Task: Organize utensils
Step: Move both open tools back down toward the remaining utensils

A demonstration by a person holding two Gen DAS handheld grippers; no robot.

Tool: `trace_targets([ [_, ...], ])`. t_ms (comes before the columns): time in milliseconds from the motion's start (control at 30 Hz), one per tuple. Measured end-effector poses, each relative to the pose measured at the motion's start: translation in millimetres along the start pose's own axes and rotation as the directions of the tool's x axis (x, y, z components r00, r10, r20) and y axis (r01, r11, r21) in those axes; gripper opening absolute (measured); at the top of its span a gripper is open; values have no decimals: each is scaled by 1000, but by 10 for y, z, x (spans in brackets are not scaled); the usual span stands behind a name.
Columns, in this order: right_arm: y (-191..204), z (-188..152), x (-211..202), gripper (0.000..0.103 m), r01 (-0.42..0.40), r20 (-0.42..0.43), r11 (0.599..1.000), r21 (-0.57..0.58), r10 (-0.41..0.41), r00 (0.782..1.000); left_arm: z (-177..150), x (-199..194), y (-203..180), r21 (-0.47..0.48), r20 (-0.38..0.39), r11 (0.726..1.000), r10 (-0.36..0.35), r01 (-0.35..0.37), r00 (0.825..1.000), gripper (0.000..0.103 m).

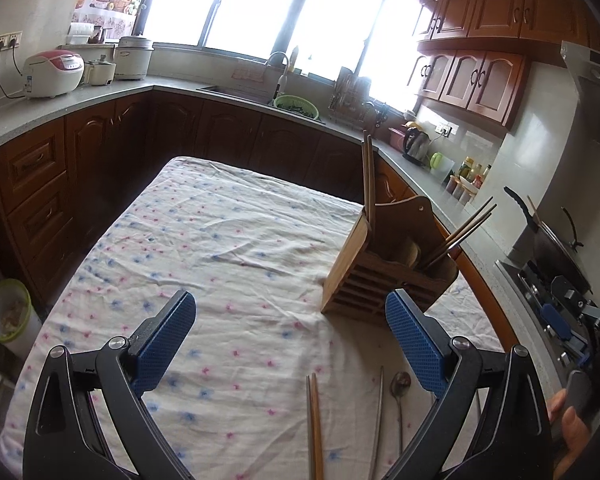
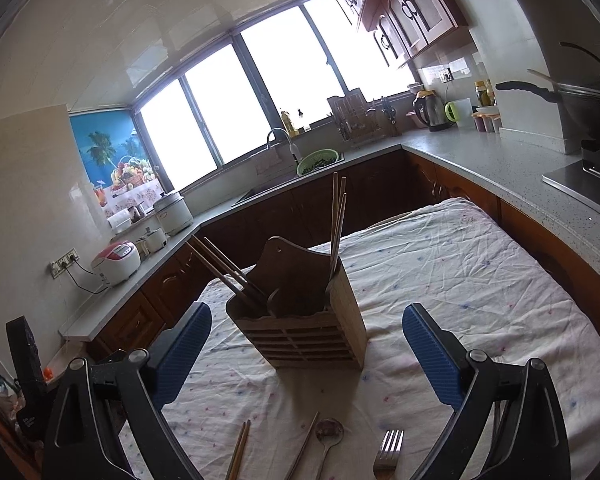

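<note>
Left wrist view: both claws are wide open and hold nothing above a table in a kitchen.

No words can be read anywhere. The left gripper (image 1: 290, 334) and right gripper (image 2: 306, 346) hang over a white cloth (image 1: 220, 240) with pink and blue dots. The wooden holder (image 2: 300, 316) stands near the table's right edge, chopsticks (image 2: 338, 216) sticking up from it. Near the front edge lie loose chopsticks (image 1: 315, 428), a spoon (image 2: 329, 434) and a fork (image 2: 388, 454). Grey counters, brown cupboards, a sink and bright windows go around the room.
</note>
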State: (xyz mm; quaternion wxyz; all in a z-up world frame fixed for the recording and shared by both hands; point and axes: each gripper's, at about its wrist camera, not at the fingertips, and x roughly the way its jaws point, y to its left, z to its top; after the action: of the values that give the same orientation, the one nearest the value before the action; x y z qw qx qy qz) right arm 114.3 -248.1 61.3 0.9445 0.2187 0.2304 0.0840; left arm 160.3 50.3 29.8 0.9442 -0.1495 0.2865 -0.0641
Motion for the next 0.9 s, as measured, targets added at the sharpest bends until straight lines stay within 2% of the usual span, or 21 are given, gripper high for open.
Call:
trace_targets([
  [467,-47,-483,-281,98,21,-65,999,-25,-23,998,-492,-164,129,16,-78,999,39,-38,996,98],
  [900,-152,-727,-249,97,88,-140,994,-65,-97,985,-655,-64,104,64,-152,997,53,-44,987,98],
])
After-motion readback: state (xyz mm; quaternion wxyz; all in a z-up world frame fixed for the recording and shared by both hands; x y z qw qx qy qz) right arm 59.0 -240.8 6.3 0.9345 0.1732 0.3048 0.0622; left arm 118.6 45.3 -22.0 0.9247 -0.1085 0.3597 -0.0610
